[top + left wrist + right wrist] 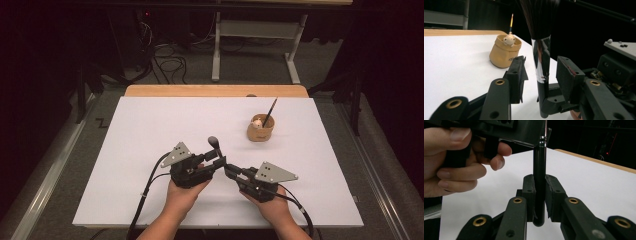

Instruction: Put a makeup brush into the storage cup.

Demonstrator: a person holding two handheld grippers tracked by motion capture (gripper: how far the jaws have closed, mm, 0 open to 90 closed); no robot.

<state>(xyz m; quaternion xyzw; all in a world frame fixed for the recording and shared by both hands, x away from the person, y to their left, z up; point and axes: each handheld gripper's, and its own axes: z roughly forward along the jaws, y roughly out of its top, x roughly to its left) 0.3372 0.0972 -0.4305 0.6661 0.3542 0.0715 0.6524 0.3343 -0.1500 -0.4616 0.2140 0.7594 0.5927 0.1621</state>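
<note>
A black brush stands upright between the two grippers, its dark bristle head point(214, 142) on top. My right gripper point(539, 195) is shut on the bottom of the glossy black handle point(539, 177). My left gripper point(541, 72) has its jaws on either side of the silver ferrule point(542, 57), with a gap at each pad point(567, 71), so it is open. In the high view the left gripper point(218, 159) and right gripper point(229, 171) meet near the front middle of the white sheet point(150, 125).
A tan cup point(260, 131) stands at the back right with a thin brush point(270, 111) and a small pale figure point(257, 122) in it. The wooden table edge point(215, 90) runs behind the sheet. Cables trail from both grippers toward the front.
</note>
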